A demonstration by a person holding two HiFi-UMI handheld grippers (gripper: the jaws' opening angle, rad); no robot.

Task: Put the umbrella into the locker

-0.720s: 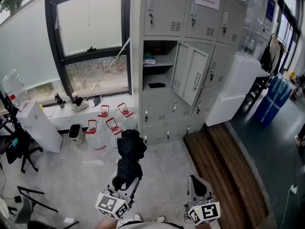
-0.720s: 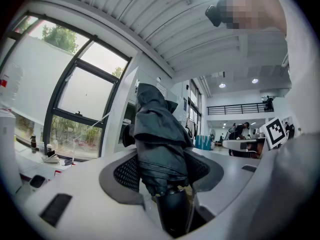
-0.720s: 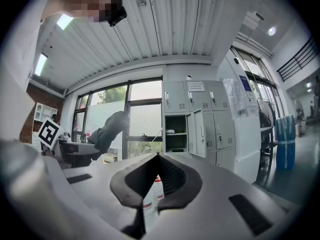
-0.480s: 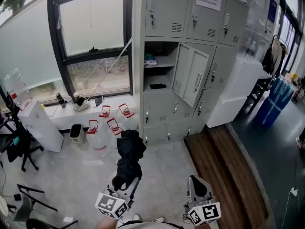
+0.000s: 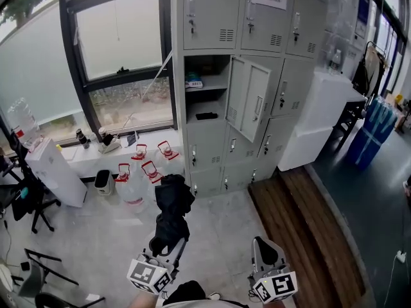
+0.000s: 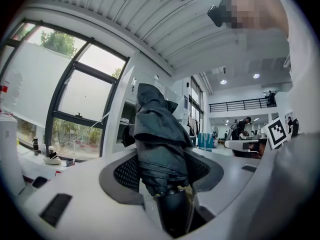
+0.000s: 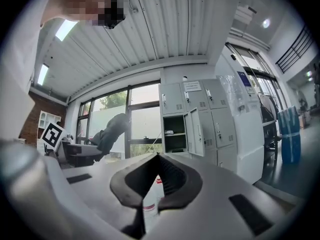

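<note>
Grey stone floor [image 5: 218, 230] runs ahead to a bank of grey metal lockers [image 5: 282, 82] at twelve o'clock, with a big window [image 5: 122, 37] at ten o'clock, water jugs [image 5: 131, 178] below it, and wooden decking [image 5: 302, 236] at three o'clock. One locker door [image 5: 247, 108] stands open on an open compartment [image 5: 205, 104] with shelves. The left claw [image 5: 166, 252] is clamped on the handle end of a folded black umbrella [image 5: 170, 204], which points toward the lockers but is well short of them. The right claw [image 5: 266, 252] is closed and empty. This looks like the carrying step; next, walk closer and guide the umbrella tip-first onto a shelf.
</note>
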